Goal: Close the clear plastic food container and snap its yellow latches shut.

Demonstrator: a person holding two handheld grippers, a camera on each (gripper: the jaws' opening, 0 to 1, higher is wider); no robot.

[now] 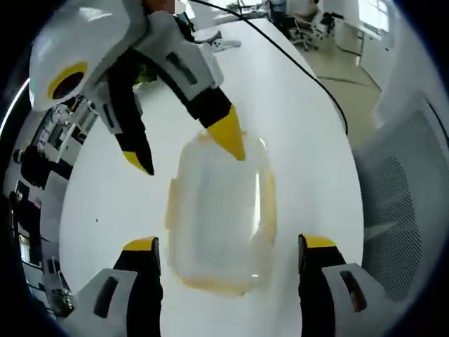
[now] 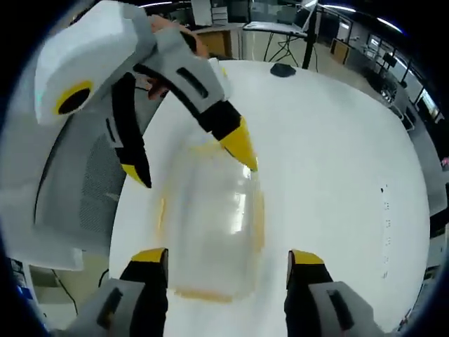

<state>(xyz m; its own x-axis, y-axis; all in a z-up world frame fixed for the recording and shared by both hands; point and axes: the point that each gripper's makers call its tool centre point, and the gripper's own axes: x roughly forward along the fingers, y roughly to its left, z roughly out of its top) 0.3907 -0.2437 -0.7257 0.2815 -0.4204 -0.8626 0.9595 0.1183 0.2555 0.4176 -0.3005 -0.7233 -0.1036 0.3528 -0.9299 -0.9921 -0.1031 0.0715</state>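
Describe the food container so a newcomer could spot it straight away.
On the white table, look between the two pairs of tongs facing each other. There sits the clear plastic food container, a rounded rectangle with yellow latches along its edges, the one see-through item there.

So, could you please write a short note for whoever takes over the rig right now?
Left gripper: open, jaws on either side of the near end of the clear container.
Right gripper: open, jaws astride the opposite end of it.
Container: flat on the white table, lid on top, yellow latches along its edges.
Done: lid looks placed on.
Left: whether any latch has been snapped cannot be told through the blur; check each and press it shut.
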